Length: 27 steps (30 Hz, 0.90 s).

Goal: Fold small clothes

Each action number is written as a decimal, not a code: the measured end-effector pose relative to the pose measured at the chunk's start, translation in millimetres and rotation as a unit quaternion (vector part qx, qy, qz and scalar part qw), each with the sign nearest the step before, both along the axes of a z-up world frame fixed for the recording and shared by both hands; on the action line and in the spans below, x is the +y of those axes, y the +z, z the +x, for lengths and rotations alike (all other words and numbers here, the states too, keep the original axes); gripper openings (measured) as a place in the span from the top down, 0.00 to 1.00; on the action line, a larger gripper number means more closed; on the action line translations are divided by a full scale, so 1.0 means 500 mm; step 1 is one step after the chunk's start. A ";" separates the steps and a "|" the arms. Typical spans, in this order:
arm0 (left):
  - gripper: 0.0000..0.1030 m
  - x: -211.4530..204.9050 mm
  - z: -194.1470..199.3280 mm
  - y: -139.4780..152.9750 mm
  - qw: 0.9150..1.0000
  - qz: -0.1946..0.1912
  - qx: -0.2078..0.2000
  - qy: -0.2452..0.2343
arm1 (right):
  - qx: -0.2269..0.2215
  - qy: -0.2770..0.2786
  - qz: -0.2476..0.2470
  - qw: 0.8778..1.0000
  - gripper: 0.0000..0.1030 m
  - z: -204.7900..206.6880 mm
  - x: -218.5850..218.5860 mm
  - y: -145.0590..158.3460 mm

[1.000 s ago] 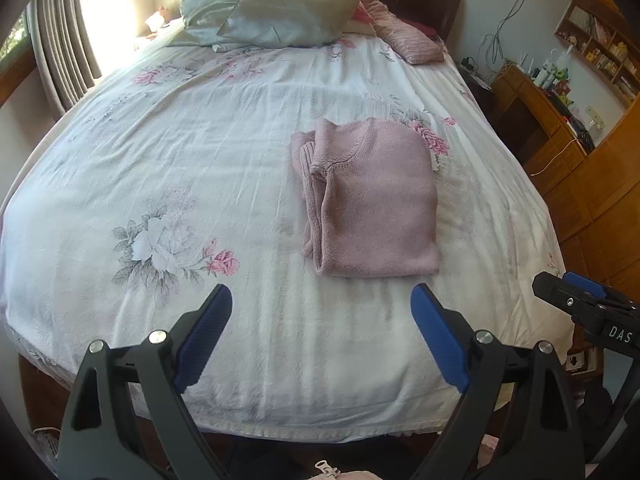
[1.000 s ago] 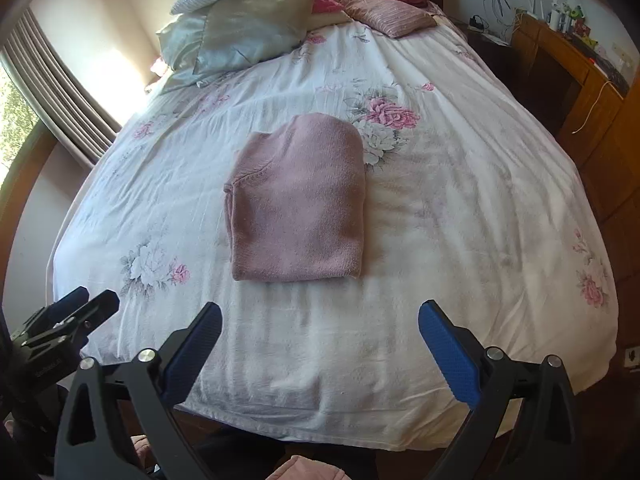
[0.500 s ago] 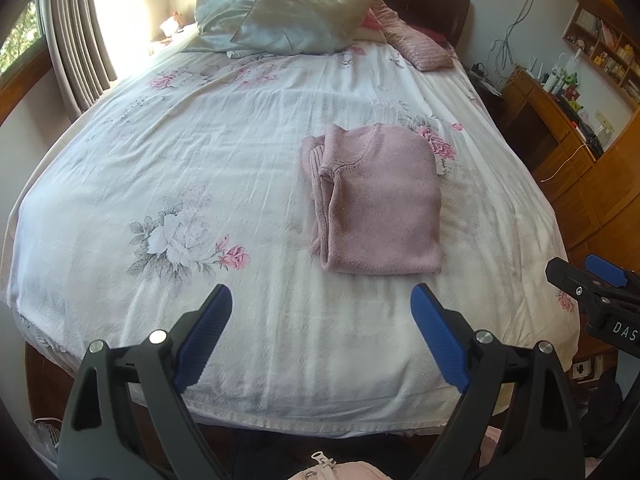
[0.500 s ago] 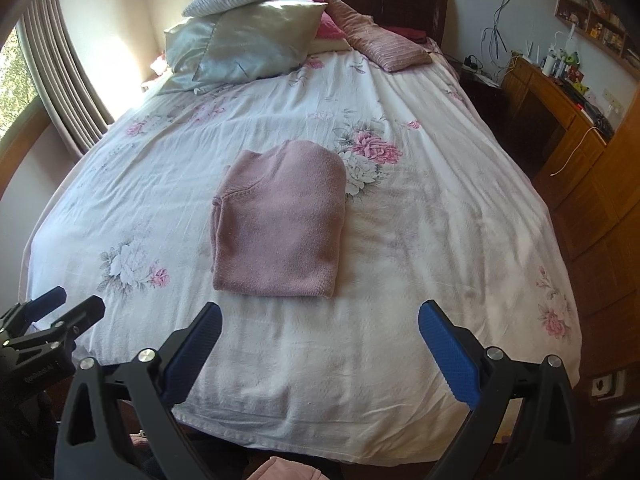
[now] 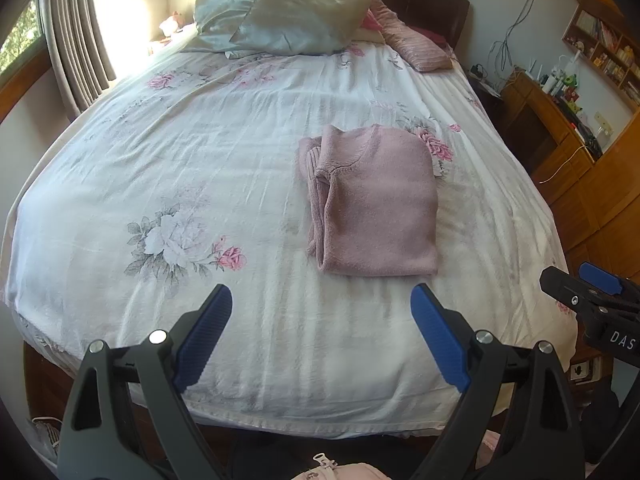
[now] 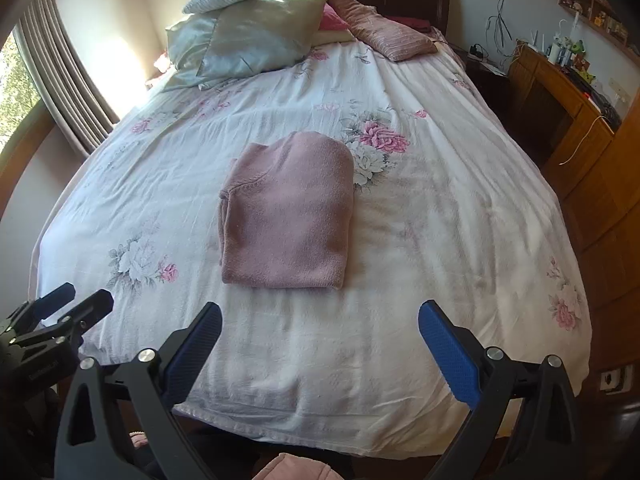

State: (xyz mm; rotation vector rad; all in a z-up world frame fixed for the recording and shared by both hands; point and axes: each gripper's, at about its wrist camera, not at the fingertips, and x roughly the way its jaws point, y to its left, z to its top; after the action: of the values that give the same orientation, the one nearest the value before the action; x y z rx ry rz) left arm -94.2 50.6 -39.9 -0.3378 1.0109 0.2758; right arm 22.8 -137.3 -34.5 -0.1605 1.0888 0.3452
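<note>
Folded sweater (image 5: 376, 200) lies on the bed (image 5: 200, 160). Left gripper (image 5: 320, 332) and right gripper (image 6: 320, 348) hang released, near the bed's foot. Folding appears complete; next, probably another garment.

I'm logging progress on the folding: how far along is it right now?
Done: the pink sweater lies folded into a neat rectangle on the floral bedspread. In hand: nothing; the left tool and right tool are both open and empty, short of the sweater. Left: possibly the pink fabric at the frame's bottom edge, unclear.

Home bedroom — bed (image 5: 240, 168), pillows (image 5: 296, 20)
</note>
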 end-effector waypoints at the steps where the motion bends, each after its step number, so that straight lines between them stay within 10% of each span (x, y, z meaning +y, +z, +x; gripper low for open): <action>1: 0.12 -0.002 0.001 0.000 1.000 0.001 0.000 -0.001 | -0.001 -0.002 -0.001 1.000 0.04 0.000 0.000 0.000; 27: 0.12 -0.014 0.006 -0.009 1.000 0.005 0.008 -0.008 | 0.008 -0.017 -0.037 0.999 0.04 0.004 -0.006 -0.025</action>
State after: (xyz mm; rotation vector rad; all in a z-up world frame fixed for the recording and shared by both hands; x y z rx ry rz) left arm -91.0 43.5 -44.3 -0.3180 1.0278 0.2702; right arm 24.6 -140.5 -47.1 -0.2049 1.1203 0.2772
